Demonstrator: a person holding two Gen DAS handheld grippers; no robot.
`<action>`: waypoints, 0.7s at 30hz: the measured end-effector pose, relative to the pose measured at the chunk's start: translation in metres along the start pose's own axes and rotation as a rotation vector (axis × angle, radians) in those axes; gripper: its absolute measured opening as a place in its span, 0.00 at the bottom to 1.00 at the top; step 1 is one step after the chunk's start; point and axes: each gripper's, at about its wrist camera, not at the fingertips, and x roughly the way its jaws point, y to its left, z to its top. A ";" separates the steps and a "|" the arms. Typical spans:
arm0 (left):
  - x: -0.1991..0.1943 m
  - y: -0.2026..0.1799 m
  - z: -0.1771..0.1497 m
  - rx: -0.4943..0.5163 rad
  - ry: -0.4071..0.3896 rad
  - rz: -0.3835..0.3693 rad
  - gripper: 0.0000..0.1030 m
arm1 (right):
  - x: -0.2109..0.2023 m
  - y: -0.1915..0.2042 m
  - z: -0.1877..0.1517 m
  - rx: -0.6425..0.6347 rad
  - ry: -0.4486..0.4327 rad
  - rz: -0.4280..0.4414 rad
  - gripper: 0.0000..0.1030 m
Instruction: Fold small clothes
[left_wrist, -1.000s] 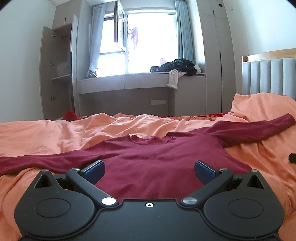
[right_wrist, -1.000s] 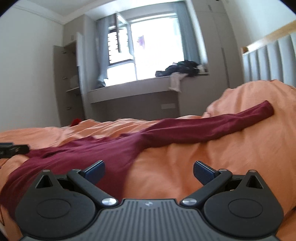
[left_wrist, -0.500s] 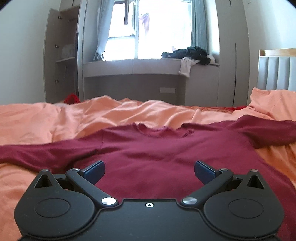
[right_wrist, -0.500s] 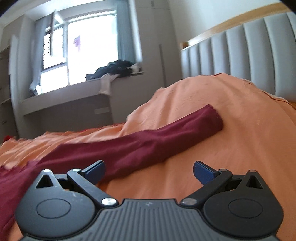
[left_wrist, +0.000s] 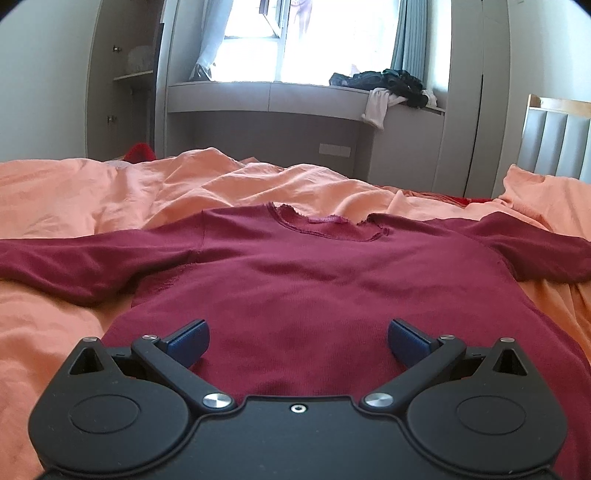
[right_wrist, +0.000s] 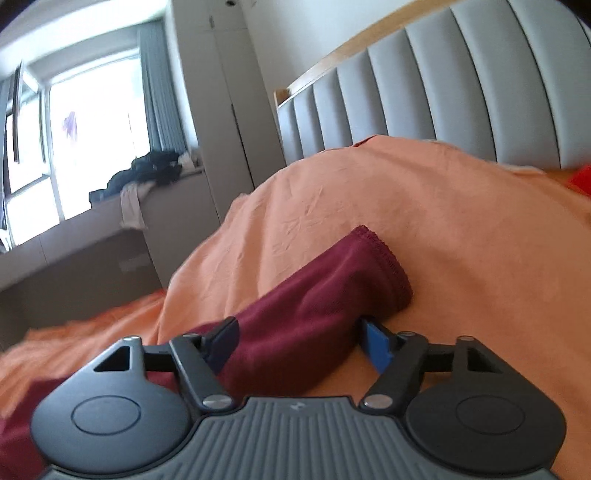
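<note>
A dark red long-sleeved top (left_wrist: 303, 280) lies flat on the orange bedsheet (left_wrist: 92, 192), neckline away from me, both sleeves spread out sideways. My left gripper (left_wrist: 297, 341) is open and empty, low over the top's lower body. In the right wrist view my right gripper (right_wrist: 301, 341) is open, its blue fingers (right_wrist: 376, 345) on either side of the right sleeve (right_wrist: 317, 306) just short of the cuff. The jaws straddle the sleeve without pinching it.
A grey padded headboard (right_wrist: 443, 92) rises to the right behind a mound of orange bedding (right_wrist: 406, 206). A window bench (left_wrist: 277, 96) with a pile of dark clothes (left_wrist: 384, 83) runs along the far wall. An open wardrobe (left_wrist: 125, 85) stands at the far left.
My right gripper has swung right along the sleeve to its cuff end and moved close, so the sleeve now lies between its fingers. My left gripper has moved forward and lower over the top's body.
</note>
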 end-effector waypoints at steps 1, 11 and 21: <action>0.000 -0.001 0.000 -0.001 -0.001 0.000 1.00 | 0.002 0.000 0.001 0.000 0.001 -0.020 0.34; -0.006 0.009 0.013 -0.017 -0.012 0.009 1.00 | -0.056 0.063 0.030 -0.190 -0.156 0.122 0.07; -0.048 0.060 0.037 -0.083 -0.162 0.143 1.00 | -0.179 0.229 -0.002 -0.574 -0.250 0.609 0.06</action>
